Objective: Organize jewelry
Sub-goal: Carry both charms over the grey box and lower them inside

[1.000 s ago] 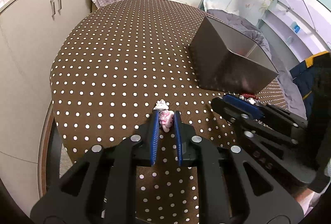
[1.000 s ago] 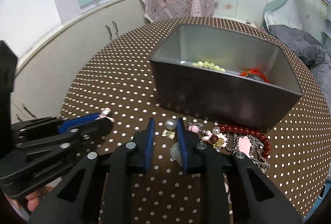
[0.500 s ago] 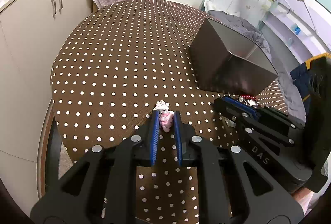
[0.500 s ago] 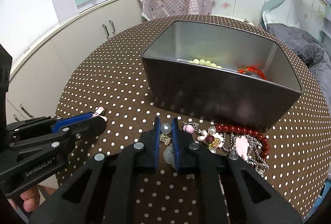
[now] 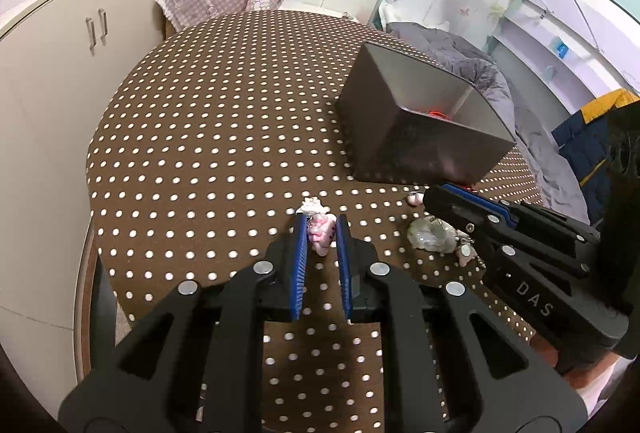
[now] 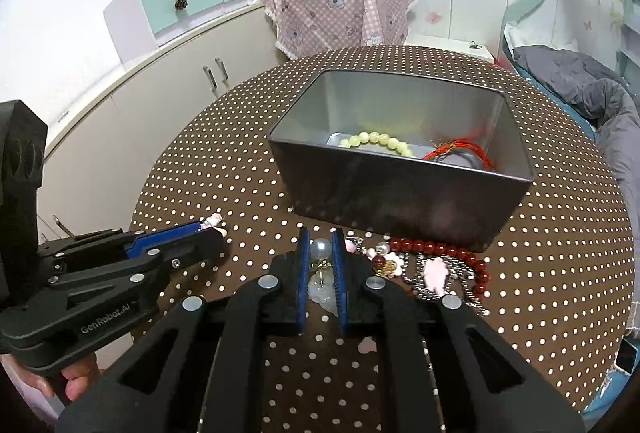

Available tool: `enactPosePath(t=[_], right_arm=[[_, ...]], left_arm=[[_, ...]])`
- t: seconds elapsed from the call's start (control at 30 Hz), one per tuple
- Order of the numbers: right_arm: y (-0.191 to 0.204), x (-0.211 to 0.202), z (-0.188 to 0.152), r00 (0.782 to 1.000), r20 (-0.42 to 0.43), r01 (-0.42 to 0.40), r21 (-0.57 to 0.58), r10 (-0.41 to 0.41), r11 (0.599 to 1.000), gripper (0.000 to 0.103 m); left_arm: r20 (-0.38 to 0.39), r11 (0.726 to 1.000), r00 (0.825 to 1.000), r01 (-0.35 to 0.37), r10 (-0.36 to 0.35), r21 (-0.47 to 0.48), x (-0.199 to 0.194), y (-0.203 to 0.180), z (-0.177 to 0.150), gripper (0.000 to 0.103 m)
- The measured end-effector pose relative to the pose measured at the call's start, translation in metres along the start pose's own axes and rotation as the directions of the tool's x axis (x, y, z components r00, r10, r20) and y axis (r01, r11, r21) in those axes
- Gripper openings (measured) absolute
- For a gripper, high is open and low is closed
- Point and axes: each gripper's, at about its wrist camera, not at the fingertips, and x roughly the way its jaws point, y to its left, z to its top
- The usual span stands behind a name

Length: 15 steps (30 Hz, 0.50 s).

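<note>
My left gripper [image 5: 321,229] is shut on a pink and white charm [image 5: 320,233], held just above the dotted tablecloth; it also shows in the right wrist view [image 6: 214,223]. My right gripper [image 6: 321,245] is shut on a pearl earring [image 6: 321,248], with a pale jade pendant [image 6: 322,287] under the jaws. A grey metal box [image 6: 400,189] stands beyond, holding a green bead bracelet [image 6: 378,139] and a red cord bracelet [image 6: 456,149]. A heap of jewelry with a dark red bead bracelet [image 6: 440,251] lies before the box.
The round table [image 5: 208,121] has a brown white-dotted cloth. A chair with a pink checked cover [image 6: 340,13] stands at the far side. Cream cabinets [image 5: 48,81] run along the left. A bed with a grey quilt [image 6: 592,93] is on the right.
My right gripper has closed on the pearl earring and lifted slightly. My left gripper keeps hold of the pink charm and has barely moved.
</note>
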Motion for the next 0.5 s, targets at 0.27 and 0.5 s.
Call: enactPosePath(t=[0.27,0.5], right_arm=[[-0.018,-0.014,0.002,0.999,0.035,0.007,0.052,-0.009,0.999,0.009],[-0.035,-0.027,0.010,0.997,0.072,-0.015,0.109,0.007,0.994,0.010]], left_arm=[[0.026,0.997,0.999,0.031,-0.033,0.072,-0.003,-0.023,0.005,0.015],[0.076,0.991,0.994,0.068,-0.078,0.117,-0.006,-0.044,0.013,0.015]])
